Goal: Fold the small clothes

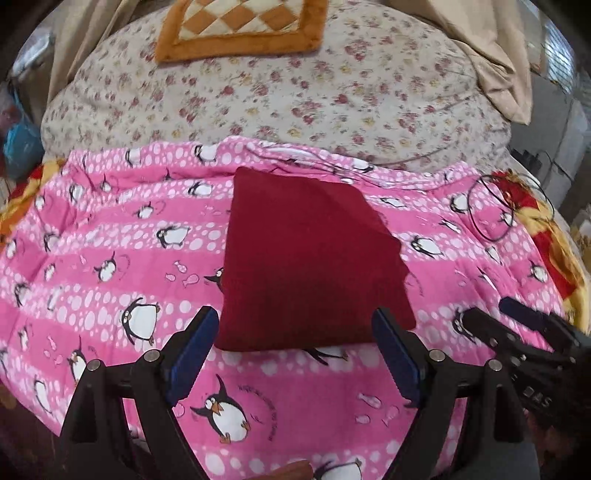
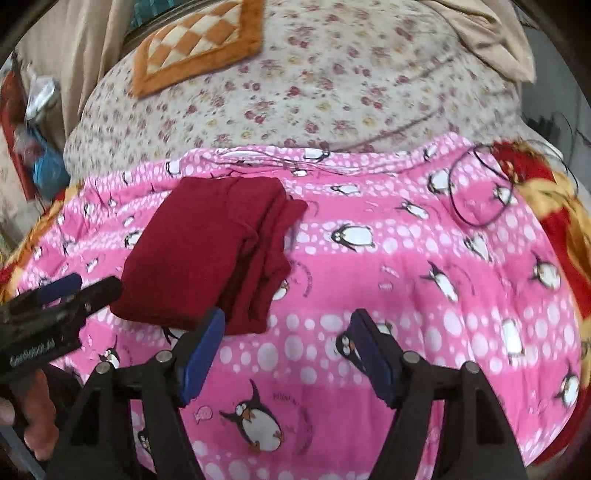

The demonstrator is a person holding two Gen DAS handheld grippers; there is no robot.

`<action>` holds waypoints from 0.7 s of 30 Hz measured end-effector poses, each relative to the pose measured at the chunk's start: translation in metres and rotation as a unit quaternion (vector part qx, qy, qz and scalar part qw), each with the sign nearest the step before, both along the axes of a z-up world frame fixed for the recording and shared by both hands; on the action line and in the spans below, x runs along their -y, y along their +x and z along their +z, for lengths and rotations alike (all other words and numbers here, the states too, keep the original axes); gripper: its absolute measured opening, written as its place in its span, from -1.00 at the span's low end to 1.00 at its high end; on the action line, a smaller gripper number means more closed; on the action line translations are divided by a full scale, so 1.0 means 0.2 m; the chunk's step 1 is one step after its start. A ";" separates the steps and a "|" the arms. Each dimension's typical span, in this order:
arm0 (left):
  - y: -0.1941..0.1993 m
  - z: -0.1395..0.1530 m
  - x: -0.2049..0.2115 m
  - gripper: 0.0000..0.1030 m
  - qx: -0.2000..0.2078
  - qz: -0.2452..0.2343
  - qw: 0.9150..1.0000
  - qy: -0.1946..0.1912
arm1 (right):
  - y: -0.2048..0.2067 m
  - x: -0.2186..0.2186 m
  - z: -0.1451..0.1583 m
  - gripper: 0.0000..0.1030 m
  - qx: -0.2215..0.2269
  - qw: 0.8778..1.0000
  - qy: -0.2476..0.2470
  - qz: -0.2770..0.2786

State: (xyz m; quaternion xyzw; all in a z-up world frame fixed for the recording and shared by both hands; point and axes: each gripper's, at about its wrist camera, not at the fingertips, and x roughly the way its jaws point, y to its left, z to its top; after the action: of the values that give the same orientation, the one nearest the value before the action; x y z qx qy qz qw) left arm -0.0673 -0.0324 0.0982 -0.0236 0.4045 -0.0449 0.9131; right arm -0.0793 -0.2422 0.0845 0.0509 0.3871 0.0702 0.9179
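Note:
A dark red garment point(image 1: 306, 258) lies folded into a thick rectangle on the pink penguin blanket point(image 1: 110, 258). It also shows in the right wrist view point(image 2: 210, 251), with stacked folded edges on its right side. My left gripper point(image 1: 295, 332) is open and empty, just short of the garment's near edge. My right gripper point(image 2: 288, 332) is open and empty, to the right of the garment's near corner. The right gripper shows in the left wrist view point(image 1: 517, 321), and the left gripper in the right wrist view point(image 2: 74, 288).
A floral quilt point(image 1: 277, 103) covers the far part of the bed, with an orange checkered cushion point(image 1: 243, 26) on it. A thin black cord loop point(image 1: 495, 206) lies on the blanket at the right. Beige cloth point(image 1: 498, 55) hangs at the far right.

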 end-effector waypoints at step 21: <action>-0.03 0.01 0.07 0.33 -0.009 -0.010 1.000 0.002 | 0.01 -0.03 0.02 0.44 0.015 0.999 -0.025 -0.027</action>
State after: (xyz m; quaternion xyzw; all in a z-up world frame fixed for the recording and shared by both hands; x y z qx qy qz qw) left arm -0.0740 -0.0459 0.0999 -0.0184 0.4134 -0.0526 0.9089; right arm -0.0764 -0.2357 0.0877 0.0372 0.3735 0.0366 0.9262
